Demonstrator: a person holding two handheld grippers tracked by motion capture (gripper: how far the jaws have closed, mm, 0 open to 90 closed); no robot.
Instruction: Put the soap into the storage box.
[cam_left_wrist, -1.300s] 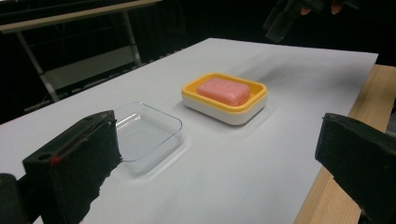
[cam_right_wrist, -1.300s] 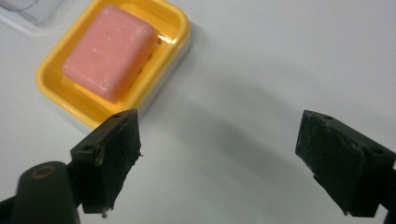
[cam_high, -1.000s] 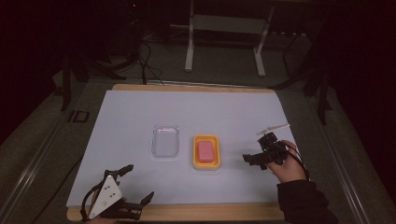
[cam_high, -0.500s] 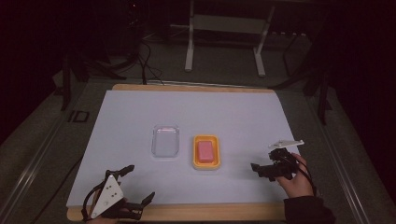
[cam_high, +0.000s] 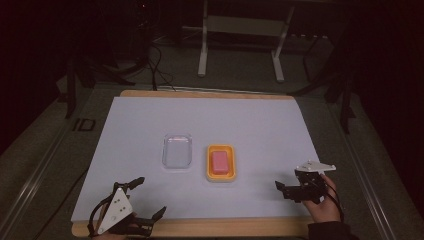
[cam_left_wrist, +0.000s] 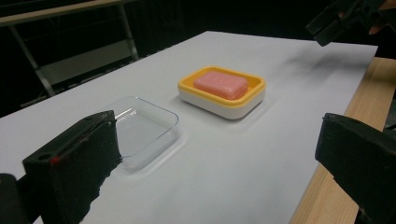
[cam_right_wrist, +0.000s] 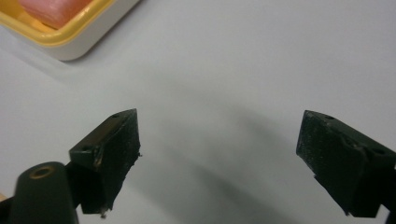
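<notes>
A pink soap bar (cam_high: 220, 162) lies in a yellow and white dish (cam_high: 220, 176) at the middle of the white sheet. To its left stands an empty clear plastic tray (cam_high: 177, 151). My left gripper (cam_high: 150, 196) rests at the front left edge, open, nothing between its jaws. In the left gripper view the tray (cam_left_wrist: 140, 126) and the dish (cam_left_wrist: 254, 88) with the soap (cam_left_wrist: 220, 84) lie ahead of the open gripper (cam_left_wrist: 217, 135). My right gripper (cam_high: 281, 190) hovers right of the dish, open and empty. The right gripper view has the gripper (cam_right_wrist: 217, 126) over bare sheet, with the dish corner (cam_right_wrist: 70, 39) at top left.
The white sheet (cam_high: 250, 120) covers a wooden tabletop whose front edge (cam_high: 225, 226) shows as a bare strip. Metal desk legs (cam_high: 202, 45) and cables (cam_high: 155, 60) stand on the dark floor behind the table. The right gripper (cam_left_wrist: 336, 18) shows far off in the left gripper view.
My right gripper has drawn back from beside the dish, right and toward the front edge. The left gripper, dish and tray have stayed put.
</notes>
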